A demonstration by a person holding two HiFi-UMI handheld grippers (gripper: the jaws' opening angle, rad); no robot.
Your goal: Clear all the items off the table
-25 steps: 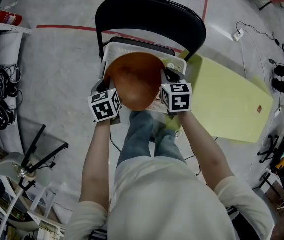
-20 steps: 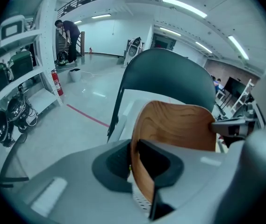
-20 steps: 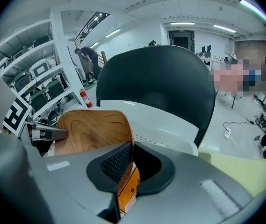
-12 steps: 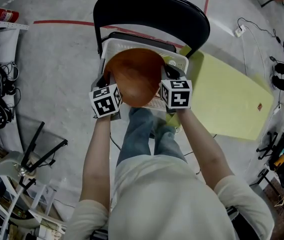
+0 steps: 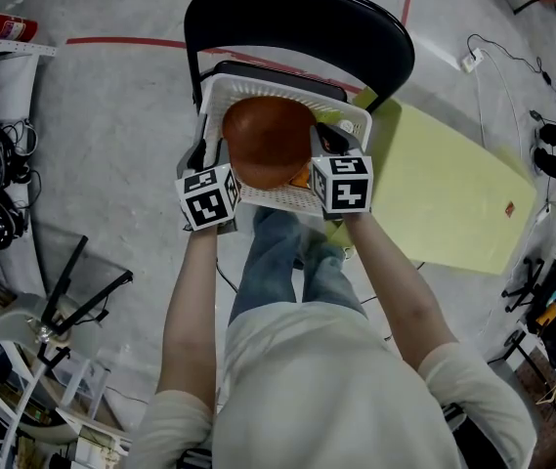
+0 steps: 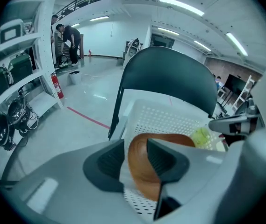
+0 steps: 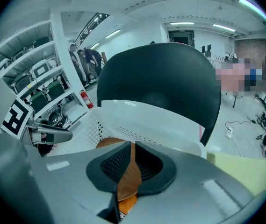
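The left gripper (image 6: 135, 158) has just opened round the round brown wooden bowl (image 5: 268, 140) in the white plastic basket (image 5: 282, 199), so the right gripper (image 7: 130, 164), pinching its rim, should let go next.

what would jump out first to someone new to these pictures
A brown wooden bowl in a white perforated basket on a black chair draws the eye first. The right gripper pinches its rim; the left gripper, its jaws just opened further, straddles the opposite rim without pressing.

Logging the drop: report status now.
Left gripper just been opening, bowl rim between. Right gripper shut on bowl. Bowl in basket, orange item beneath.
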